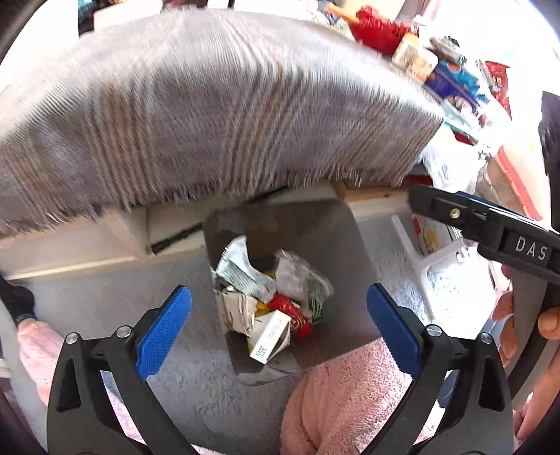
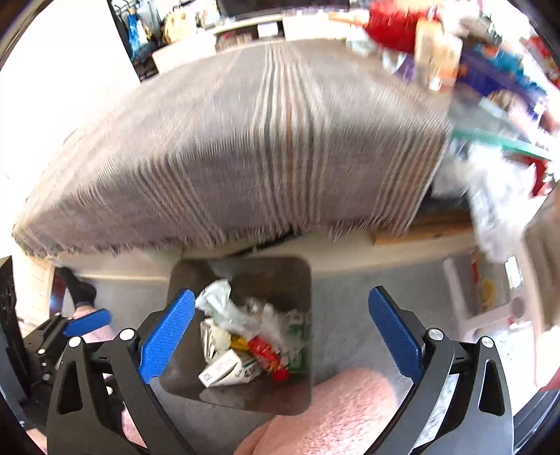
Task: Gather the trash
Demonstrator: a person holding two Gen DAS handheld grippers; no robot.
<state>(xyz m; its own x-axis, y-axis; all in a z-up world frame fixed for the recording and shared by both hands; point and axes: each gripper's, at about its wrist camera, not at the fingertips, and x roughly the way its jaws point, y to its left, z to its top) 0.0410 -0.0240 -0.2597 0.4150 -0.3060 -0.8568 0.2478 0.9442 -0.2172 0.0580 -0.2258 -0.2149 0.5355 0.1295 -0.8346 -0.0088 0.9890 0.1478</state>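
Note:
A grey trash bin (image 1: 325, 227) stands on the carpet below the table edge; it also shows in the right wrist view (image 2: 280, 276). It holds crumpled wrappers (image 1: 245, 269), a red wrapper (image 1: 292, 313) and a small white carton (image 1: 269, 336). The same trash shows in the right wrist view: the red wrapper (image 2: 267, 355) and the carton (image 2: 227, 369). My left gripper (image 1: 280, 329) is open and empty above the bin. My right gripper (image 2: 281, 332) is open and empty above the bin too. The right gripper's body (image 1: 490, 224) shows at the right of the left wrist view.
A table with a grey striped fringed cloth (image 1: 210, 115) overhangs behind the bin. Packets and a red item (image 1: 378, 28) crowd its far right. A white plastic stool (image 1: 430, 259) stands right of the bin. Pink-clad knees (image 1: 332, 402) are just below the bin.

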